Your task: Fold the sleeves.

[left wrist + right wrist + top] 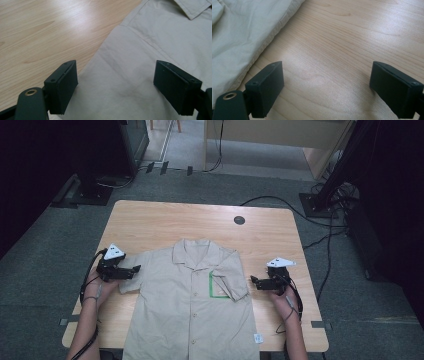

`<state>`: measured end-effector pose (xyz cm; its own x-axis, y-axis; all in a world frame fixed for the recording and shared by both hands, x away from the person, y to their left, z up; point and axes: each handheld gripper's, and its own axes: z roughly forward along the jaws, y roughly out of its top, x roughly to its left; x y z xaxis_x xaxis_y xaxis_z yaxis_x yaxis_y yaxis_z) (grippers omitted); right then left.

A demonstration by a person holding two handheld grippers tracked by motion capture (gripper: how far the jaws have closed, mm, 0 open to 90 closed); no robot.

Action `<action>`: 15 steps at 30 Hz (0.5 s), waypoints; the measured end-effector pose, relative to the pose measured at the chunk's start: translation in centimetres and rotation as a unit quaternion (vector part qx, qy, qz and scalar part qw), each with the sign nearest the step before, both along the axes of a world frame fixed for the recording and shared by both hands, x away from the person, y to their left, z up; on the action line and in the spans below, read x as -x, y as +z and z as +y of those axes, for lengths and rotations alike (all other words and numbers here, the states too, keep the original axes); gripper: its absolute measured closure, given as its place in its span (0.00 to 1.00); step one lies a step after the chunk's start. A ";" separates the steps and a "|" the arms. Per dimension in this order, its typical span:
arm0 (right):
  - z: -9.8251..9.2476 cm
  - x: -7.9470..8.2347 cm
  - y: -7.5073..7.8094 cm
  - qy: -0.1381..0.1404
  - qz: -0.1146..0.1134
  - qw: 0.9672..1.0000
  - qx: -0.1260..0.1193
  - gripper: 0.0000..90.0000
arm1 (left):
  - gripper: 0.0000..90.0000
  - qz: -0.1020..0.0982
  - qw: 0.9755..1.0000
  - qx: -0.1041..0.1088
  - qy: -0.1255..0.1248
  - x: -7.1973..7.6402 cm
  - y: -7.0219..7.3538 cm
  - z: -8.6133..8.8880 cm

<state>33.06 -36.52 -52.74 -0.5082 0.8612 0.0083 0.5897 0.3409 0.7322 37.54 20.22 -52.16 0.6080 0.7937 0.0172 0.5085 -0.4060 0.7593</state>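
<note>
Beige shirt (192,305) flat on table (150,222), front up. Left gripper (116,82) wide open over sleeve (120,82); right gripper (325,87) wide open over bare wood beside other sleeve (236,281). Likely risk: pinching one layer only, dragging cloth askew.

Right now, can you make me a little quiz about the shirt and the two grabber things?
1. True or false: the left gripper has its jaws open over a sleeve of the shirt.
2. What lies under the right gripper? A bare table; B collar; C pocket.
3. What colour edges the shirt pocket?

Key: 1 true. 2 A. 3 green.
</note>
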 end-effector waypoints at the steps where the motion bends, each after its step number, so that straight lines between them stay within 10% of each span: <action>1: 0.0 0.0 0.0 0.000 0.000 1.000 0.000 0.13 | 0.22 0.000 1.000 0.002 0.001 0.0 0.0 0.1; 15: 0.0 0.0 0.0 0.000 0.000 1.000 0.000 0.13 | 0.23 0.015 1.000 0.004 0.012 -0.1 -0.6 1.4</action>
<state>33.04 -36.52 -52.74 -0.5087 0.8609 0.0081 0.5894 0.3414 0.7322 37.64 21.61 -52.79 0.5892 0.8080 -0.0078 0.5411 -0.3874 0.7464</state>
